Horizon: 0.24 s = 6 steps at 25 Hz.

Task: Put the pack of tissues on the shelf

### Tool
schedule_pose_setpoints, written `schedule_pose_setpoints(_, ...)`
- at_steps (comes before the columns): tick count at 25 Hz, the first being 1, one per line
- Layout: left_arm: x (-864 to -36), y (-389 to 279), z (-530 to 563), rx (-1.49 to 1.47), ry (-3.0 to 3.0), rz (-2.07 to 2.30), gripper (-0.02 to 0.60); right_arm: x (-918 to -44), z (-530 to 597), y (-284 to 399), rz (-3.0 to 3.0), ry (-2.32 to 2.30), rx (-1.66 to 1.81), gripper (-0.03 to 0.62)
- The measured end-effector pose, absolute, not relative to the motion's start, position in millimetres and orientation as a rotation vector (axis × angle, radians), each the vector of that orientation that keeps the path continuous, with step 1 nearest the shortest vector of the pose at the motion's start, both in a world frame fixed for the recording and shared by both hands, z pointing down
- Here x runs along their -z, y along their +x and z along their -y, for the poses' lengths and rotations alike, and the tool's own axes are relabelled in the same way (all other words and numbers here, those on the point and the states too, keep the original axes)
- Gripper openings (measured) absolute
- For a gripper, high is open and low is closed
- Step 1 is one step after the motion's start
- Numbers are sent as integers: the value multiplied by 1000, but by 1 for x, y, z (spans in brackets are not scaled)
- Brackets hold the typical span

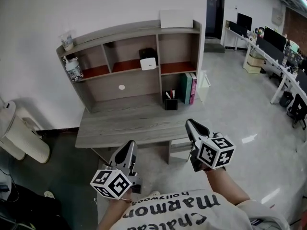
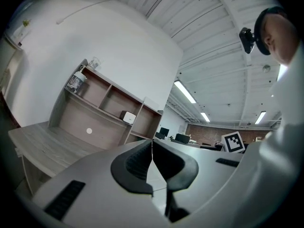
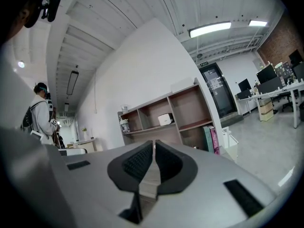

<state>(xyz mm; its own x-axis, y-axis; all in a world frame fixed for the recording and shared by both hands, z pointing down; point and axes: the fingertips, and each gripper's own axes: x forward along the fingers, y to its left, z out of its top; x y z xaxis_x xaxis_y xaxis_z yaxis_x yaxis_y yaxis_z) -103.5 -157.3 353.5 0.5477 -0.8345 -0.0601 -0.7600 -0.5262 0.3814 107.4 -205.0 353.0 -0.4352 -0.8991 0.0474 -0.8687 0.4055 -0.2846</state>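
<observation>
1. Standing back from the counter [image 1: 124,124], the person holds both claws level and short of its near edge; the left claw [image 1: 129,145] and the right claw [image 1: 192,125] each have their jaws pressed together with nothing between them, as each gripper view shows plainly.
2. A small white pack [image 1: 148,63], judged to be the pack of tissues, lies well ahead of both claws and above them; it sits in the middle compartment of the shelf [image 1: 120,34], toward that compartment's right side, just in front of a dark object [image 1: 146,53]; it is too small to confirm as tissues.
3. Ahead of the right claw and lower down, books [image 1: 188,87] stand upright beside a black pen holder [image 1: 170,103] at the back of the counter; ahead and to the left of the left claw, a bottle [image 1: 73,69] stands in the leftmost compartment.
4. Judged from how things lie, the placing step looks finished, or else no pack is in hand at all; neither claw touches anything.
5. If the white pack is the one meant, the next move calls only for holding the claws clear of the shelf; if another pack is meant, a claw would first have to spread, find it and pinch it, and no such pack shows on the counter.
</observation>
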Motion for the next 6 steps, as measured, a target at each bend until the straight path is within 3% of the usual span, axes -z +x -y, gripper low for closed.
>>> schedule_pose_setpoints(6,-345,-117,183,338,2480,1286,18,-339,223,90,-2550,-1638,346,26)
